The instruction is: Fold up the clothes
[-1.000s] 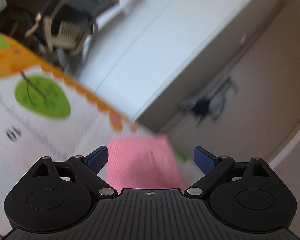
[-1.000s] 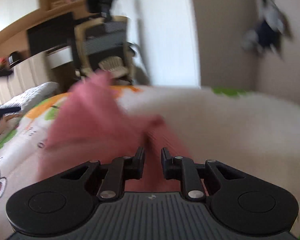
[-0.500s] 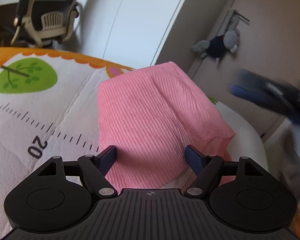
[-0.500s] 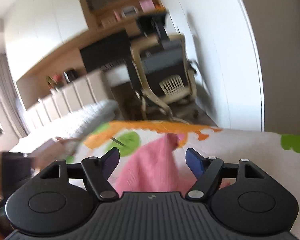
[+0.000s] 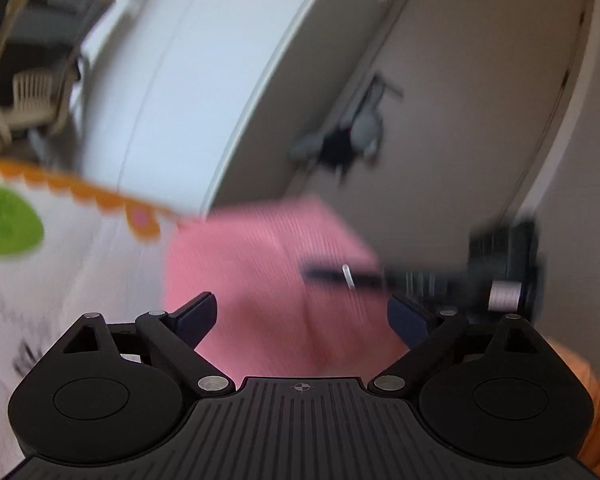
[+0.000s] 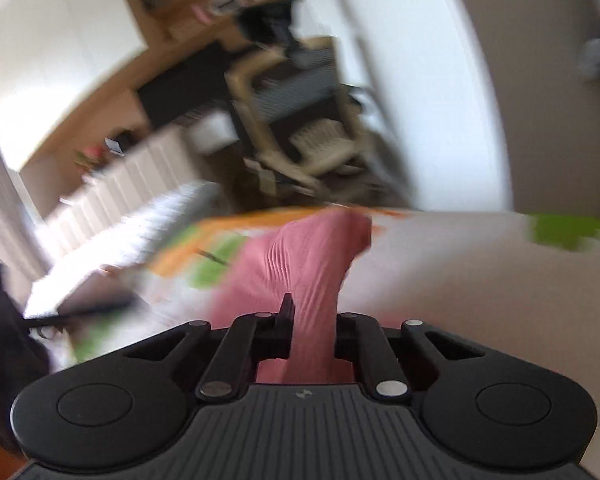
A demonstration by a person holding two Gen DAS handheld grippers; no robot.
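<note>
progress: pink garment [image 5: 260, 280] looks partly folded, bunched near the orange-scalloped edge of the printed mat [image 5: 60, 264], fold judged unfinished | left gripper [image 5: 302, 314]: spread wide, empty | right gripper [image 6: 310, 320]: clamped on pink cloth, lifting it | containers: none visible

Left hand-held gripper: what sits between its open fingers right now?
In the left wrist view, the left hand-held gripper is open, with only the pink cloth lying between its fingers, ungripped.
</note>
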